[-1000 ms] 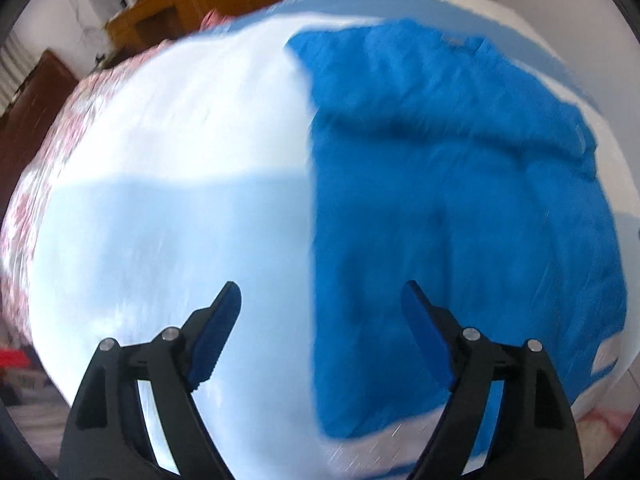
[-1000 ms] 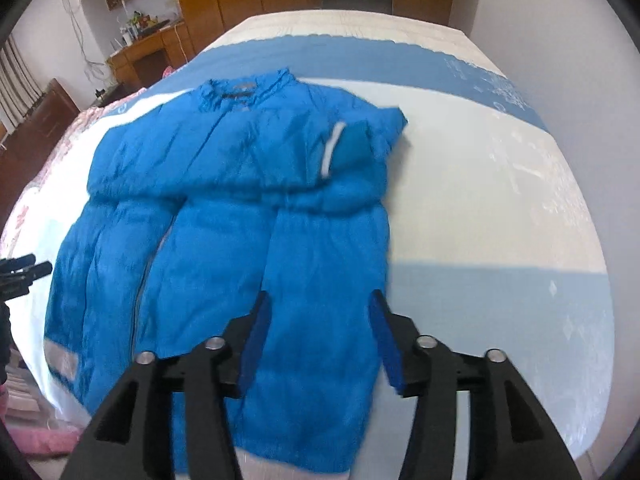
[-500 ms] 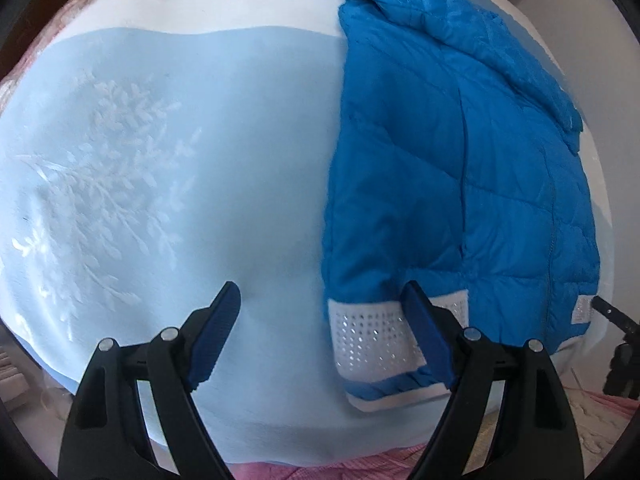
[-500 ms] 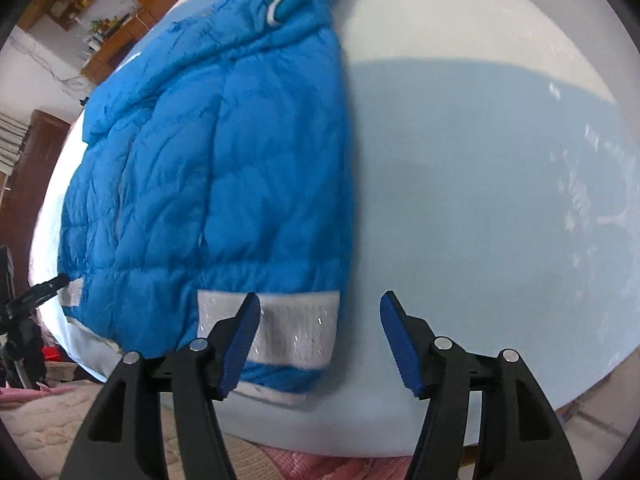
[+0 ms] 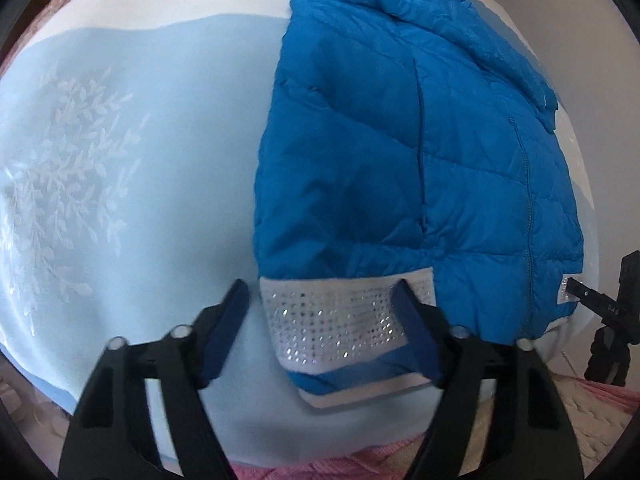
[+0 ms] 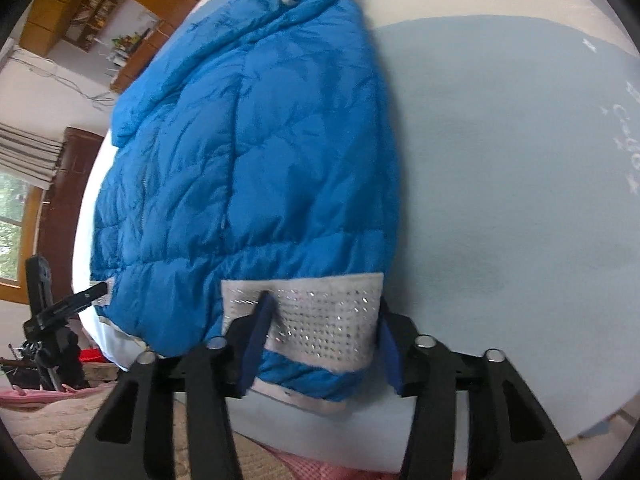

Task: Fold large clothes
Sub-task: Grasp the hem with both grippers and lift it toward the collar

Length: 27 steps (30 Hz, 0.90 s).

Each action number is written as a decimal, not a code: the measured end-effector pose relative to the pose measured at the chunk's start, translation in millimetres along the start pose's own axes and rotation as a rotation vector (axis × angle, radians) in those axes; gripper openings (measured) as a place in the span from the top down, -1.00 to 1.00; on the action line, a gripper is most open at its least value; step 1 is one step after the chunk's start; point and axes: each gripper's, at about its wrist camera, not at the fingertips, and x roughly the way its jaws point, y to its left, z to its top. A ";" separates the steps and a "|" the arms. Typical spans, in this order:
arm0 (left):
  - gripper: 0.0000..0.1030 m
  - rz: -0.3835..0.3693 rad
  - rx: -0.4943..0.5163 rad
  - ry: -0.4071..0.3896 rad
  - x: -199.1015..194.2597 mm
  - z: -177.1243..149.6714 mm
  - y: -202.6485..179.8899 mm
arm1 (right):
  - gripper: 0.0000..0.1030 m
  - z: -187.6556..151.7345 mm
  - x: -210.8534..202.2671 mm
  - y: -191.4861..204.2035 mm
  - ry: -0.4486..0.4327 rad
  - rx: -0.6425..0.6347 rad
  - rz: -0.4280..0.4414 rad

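Observation:
A blue quilted jacket [image 5: 400, 160] [image 6: 248, 160] lies flat on a bed, its hem towards me. A white studded band [image 5: 336, 320] [image 6: 324, 320] runs along the hem corners. My left gripper [image 5: 322, 332] points down at one corner. Its jaws are closing with the band between them, the left finger still on bare bedspread beside the hem edge. My right gripper [image 6: 320, 340] straddles the other corner, jaws closing. One finger rests on the band, the other stands at its outer edge. The fabric is not bunched at either corner.
The bedspread [image 5: 140, 160] [image 6: 500, 160] is pale blue and white with a leaf pattern. Its front edge drops to a pink knitted blanket [image 5: 580, 408] [image 6: 52, 428]. Wooden cabinets [image 6: 76, 12] and a window [image 6: 12, 224] lie beyond the bed. The other tool's black frame [image 5: 608, 312] [image 6: 52, 312] shows at each far hem corner.
Both grippers have dropped from over the spread jacket to its hem corners. Their jaws have narrowed around the white bands. The jacket lies as before.

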 end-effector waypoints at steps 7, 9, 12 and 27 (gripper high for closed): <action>0.72 -0.075 -0.015 -0.036 -10.0 4.0 -3.5 | 0.76 1.1 -15.2 -2.0 -0.029 0.008 0.124; 0.76 -0.093 -0.024 -0.052 -16.1 2.7 -4.4 | 0.78 -1.0 -24.0 1.6 -0.044 -0.011 0.150; 0.76 -0.094 -0.018 -0.067 -30.3 -5.1 -0.3 | 0.79 -8.7 -32.6 5.4 -0.037 -0.036 0.169; 0.77 -0.224 -0.047 -0.130 -78.1 20.4 1.9 | 0.80 14.2 -61.0 14.1 -0.074 -0.055 0.202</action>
